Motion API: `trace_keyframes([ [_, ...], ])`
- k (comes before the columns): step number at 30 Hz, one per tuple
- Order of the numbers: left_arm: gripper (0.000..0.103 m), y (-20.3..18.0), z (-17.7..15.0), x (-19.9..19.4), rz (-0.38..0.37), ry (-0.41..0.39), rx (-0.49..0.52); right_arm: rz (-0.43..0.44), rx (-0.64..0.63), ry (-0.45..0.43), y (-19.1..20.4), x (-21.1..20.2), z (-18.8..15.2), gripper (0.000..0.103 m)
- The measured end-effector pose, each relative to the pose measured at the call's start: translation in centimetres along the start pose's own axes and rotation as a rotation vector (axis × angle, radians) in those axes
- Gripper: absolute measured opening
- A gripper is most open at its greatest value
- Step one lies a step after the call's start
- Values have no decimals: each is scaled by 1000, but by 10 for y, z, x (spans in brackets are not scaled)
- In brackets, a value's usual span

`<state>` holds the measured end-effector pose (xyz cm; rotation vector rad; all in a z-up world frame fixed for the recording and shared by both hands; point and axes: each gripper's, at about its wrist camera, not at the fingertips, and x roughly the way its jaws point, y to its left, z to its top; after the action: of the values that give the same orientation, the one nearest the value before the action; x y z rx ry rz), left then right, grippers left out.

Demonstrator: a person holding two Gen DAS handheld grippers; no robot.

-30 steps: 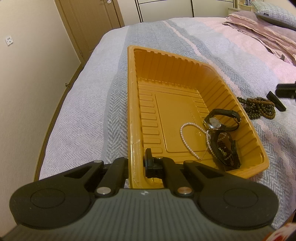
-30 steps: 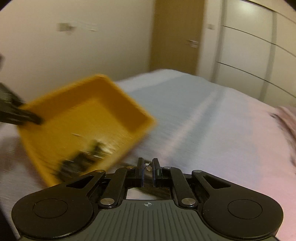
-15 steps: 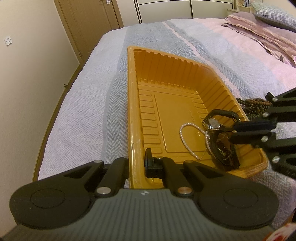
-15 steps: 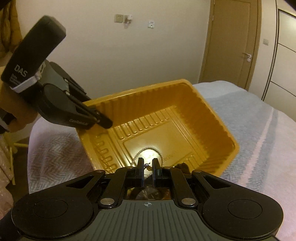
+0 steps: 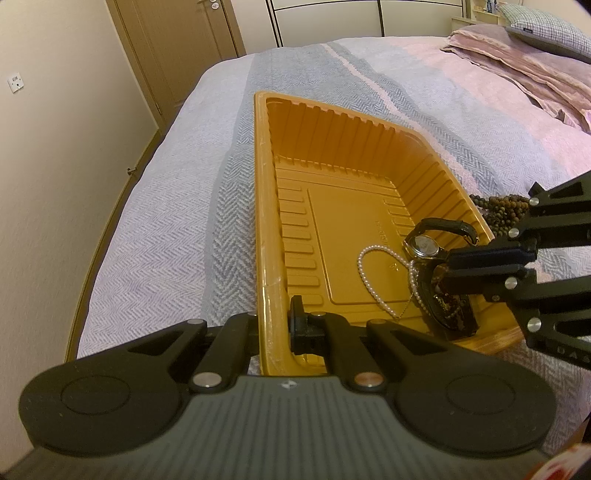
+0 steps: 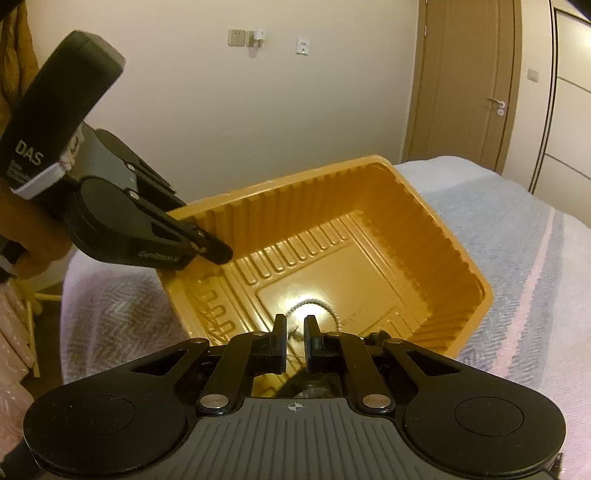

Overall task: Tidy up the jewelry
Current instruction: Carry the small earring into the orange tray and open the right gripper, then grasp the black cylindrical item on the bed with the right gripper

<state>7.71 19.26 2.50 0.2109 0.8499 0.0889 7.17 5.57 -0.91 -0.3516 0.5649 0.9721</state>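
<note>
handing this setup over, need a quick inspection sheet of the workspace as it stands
surface: bed cover, grey and pink herringbone
job's things: orange tray on the bed; pearl necklace, watch and a dark jewelry pile inside; brown bead strand outside, beside the tray
clutter: crumpled pink bedding
grippers: left gripper shut on the tray's near rim; right gripper over the tray, pinching something thin, unclear what
cables: nothing seen
surroundings: wall sockets, wooden door, wardrobe
</note>
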Motion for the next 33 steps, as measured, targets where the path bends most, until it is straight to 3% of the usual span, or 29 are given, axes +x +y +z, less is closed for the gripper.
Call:
trace_keyframes([
  [3,3,-1,0,0,1,1,0,-14,19,-17,-3,-4,-1,20],
  [4,2,-1,0,0,1,2,0,-25,28,-22,-5,-6,-1,33],
  [5,2,-1,0,0,1,2,-1,-31,40,-27,-8,-9,-2,38],
  [12,2,-1,0,-1,-1,-1,-5,-165,183,-61,-43,-45,-25,40],
  [22,2,0,-1,-1,1,-3,-9,-520,407,57,-127,-96,-101,41],
  [27,2,-1,0,-1,5,-1,-9,-550,425,116,-159,-95,-117,40],
  [33,2,-2,0,0,12,4,-9,-509,414,183,-176,-70,-127,40],
])
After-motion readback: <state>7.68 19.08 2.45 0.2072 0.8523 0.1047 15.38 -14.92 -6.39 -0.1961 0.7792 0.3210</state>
